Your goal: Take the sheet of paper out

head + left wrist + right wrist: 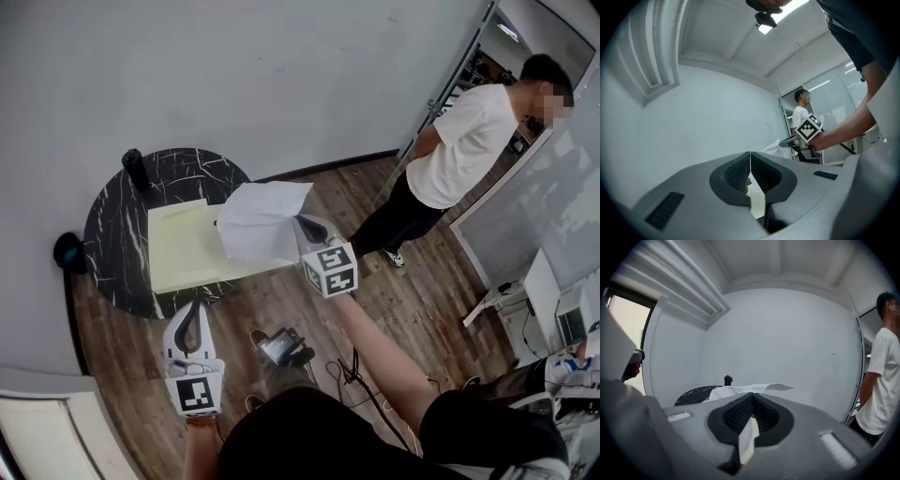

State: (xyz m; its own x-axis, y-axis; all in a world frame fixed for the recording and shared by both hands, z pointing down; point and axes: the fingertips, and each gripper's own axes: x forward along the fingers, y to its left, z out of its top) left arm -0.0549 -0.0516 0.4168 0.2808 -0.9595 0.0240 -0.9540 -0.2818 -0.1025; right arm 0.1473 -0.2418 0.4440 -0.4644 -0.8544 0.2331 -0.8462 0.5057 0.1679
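A white sheet of paper [262, 220] hangs in the air over the pale yellow folder [183, 248], which lies flat on the round black marble table [112, 234]. My right gripper [302, 223] is shut on the sheet's right edge. In the right gripper view the paper [740, 390] spreads out beyond the closed jaws of the right gripper [751, 395], and a strip of it shows between them. My left gripper [195, 309] is held low, near the table's front edge, shut with nothing in it. The left gripper [750, 154] points up at the wall.
A black cylinder [135, 169] stands at the table's far left, and a dark object [67, 251] sits by its left rim. A person in a white shirt [459, 150] stands at the right near a glass door. A black device [281, 347] and cables lie on the wood floor.
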